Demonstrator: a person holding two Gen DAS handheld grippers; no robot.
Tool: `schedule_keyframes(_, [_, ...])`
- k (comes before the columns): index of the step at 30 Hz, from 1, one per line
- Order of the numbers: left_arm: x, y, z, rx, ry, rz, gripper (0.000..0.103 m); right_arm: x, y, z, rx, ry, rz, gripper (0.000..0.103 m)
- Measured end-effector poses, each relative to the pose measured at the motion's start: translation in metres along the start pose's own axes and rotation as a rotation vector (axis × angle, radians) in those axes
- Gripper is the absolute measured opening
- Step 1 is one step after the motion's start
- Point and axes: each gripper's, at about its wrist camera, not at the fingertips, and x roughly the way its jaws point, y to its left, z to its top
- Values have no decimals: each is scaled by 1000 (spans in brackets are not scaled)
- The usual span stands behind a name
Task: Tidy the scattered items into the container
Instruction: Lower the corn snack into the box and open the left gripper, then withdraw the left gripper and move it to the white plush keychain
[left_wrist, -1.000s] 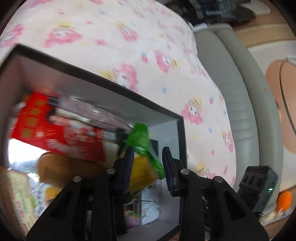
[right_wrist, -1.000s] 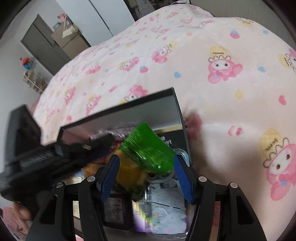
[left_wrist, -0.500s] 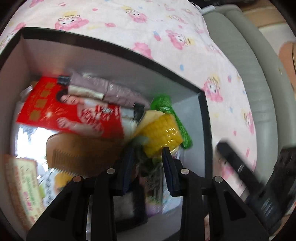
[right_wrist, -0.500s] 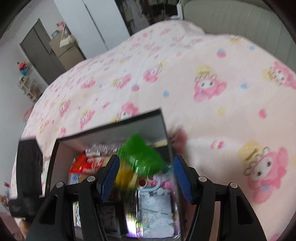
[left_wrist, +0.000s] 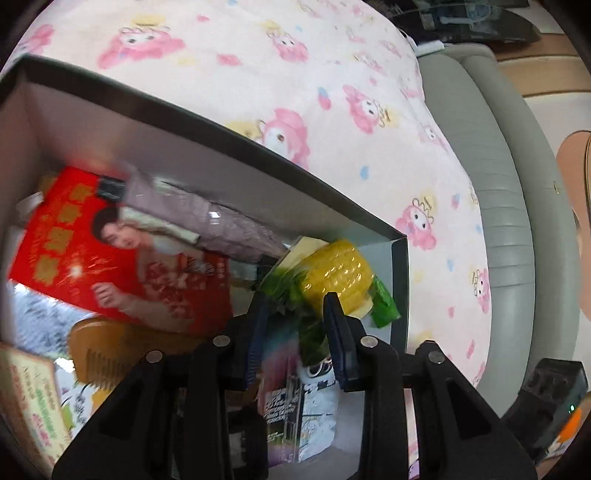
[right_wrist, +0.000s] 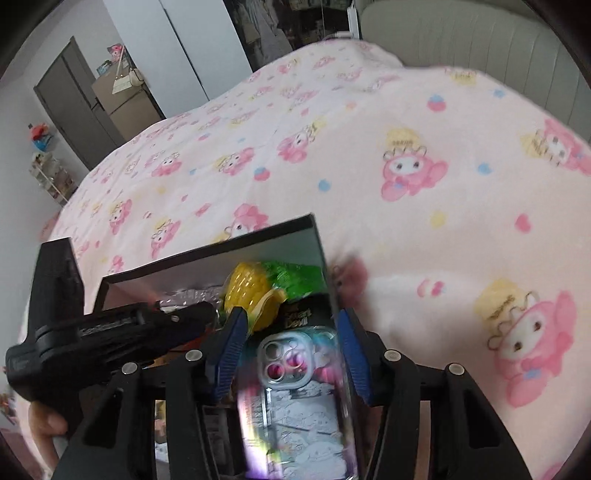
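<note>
The box (left_wrist: 229, 133), dark-rimmed with pale inner walls, sat on a bed covered by a pink cartoon-print blanket (left_wrist: 258, 55). Inside it lay a red packet (left_wrist: 110, 258) printed with a person, a mauve foil pouch (left_wrist: 207, 218) across its top edge, a brown comb (left_wrist: 107, 350) below, and a clear phone case (right_wrist: 306, 406) with cartoon drawings near the box's right wall. The toy corn (left_wrist: 338, 273), yellow with green wrapping, rested in the box's far right corner, leaning on the other items.

The left claw (left_wrist: 293, 339) hovered over the box with its jaws a narrow gap apart; whether they pinched the green wrapping just ahead of them could not be told. The right claw (right_wrist: 290, 350) hung above the phone case, jaws closing, with nothing gripped between them. A hand (right_wrist: 44, 421) held the left tool at the lower left of the right wrist view.
</note>
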Motion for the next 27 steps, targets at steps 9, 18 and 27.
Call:
schedule_keyframes(9, [-7, -5, -15, 63, -5, -4, 38, -3, -15, 0, 80, 19, 60, 48])
schedule_keyframes(18, [-102, -36, -78, 345, -192, 72, 58, -61, 30, -32, -89, -89, -5, 49])
schedule_keyframes(27, [-170, -25, -145, 470, -201, 60, 58, -131, 65, -96, -77, -158, 48, 55])
